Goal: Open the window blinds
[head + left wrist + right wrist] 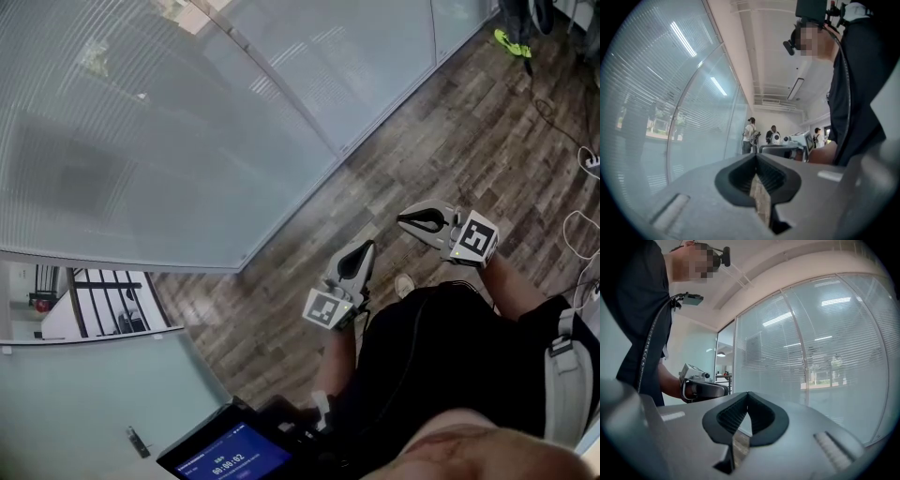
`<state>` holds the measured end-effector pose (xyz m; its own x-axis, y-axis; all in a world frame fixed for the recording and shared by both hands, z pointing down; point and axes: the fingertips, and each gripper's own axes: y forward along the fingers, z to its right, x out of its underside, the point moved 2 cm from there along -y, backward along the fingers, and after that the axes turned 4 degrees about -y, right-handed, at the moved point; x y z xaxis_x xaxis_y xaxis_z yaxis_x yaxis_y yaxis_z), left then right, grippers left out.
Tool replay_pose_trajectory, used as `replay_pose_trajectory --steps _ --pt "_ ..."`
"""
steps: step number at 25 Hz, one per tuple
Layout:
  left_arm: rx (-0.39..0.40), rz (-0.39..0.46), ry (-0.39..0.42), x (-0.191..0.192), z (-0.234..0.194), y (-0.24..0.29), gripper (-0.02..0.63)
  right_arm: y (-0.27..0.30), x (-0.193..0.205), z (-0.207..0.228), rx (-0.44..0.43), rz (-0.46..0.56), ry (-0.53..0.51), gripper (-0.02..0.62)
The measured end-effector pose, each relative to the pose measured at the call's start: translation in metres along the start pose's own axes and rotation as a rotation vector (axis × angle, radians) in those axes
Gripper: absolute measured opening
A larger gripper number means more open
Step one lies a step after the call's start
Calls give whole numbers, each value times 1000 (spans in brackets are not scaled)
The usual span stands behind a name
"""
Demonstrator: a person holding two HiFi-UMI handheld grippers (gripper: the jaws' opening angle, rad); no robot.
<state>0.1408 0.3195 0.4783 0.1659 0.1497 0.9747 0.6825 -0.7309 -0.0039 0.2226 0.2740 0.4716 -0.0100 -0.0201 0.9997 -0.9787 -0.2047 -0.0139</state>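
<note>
Window blinds (141, 112) are touched by neither gripper. The fingers of the left gripper (366, 249) are pressed together with nothing between them, and so are those of the right gripper (405, 221). Both grippers are held level above the wooden floor (441, 141), apart from the glass. The blinds are hung behind the glass wall (375, 56), at ten o'clock from the two grippers in the head view. Their slats are closed, each slat's long axis running level along the wall. At least two glazed panels are seen covered in the right gripper view. Three people (772, 133) are seen far off in the left gripper view.
</note>
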Motion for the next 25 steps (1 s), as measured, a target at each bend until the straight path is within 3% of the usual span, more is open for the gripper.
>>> replay_pose_trajectory --steps 13,25 --pt "5 10 -13 -6 -67 -22 2 68 3 21 28 -29 -16 5" --pt "6 24 -25 -6 -93 -31 2 94 8 26 30 -53 -18 6"
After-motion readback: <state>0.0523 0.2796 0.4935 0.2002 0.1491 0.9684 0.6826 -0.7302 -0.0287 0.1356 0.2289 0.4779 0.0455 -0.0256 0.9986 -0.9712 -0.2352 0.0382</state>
